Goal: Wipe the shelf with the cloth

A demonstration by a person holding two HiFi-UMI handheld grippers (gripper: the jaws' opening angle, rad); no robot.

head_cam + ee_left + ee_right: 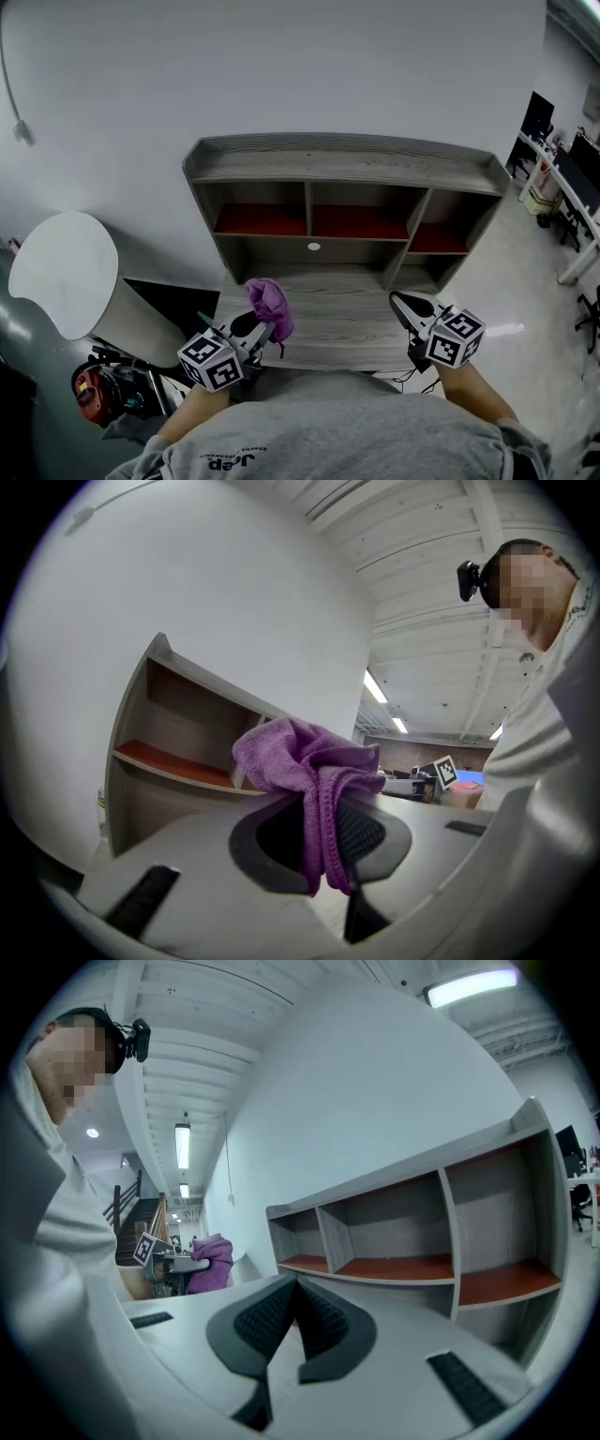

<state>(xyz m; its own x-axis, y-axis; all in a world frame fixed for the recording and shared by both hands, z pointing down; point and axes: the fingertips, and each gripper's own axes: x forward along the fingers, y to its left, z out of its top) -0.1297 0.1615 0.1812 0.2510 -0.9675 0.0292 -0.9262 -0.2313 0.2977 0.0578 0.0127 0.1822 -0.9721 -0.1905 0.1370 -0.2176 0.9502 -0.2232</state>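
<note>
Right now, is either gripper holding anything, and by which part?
The left gripper pinches the purple cloth by a bunched fold; the right gripper is shut and empty.

White rounded panel (pixel 64 272) at left, near wall (pixel 281 66). Red device (pixel 91 392) low beside it. Thin cable (pixel 9 75) hangs down wall. Desks with monitors (pixel 567 173) far right. Ceiling light (pixel 469 986) lit; staircase (pixel 141 1218) in background.
</note>
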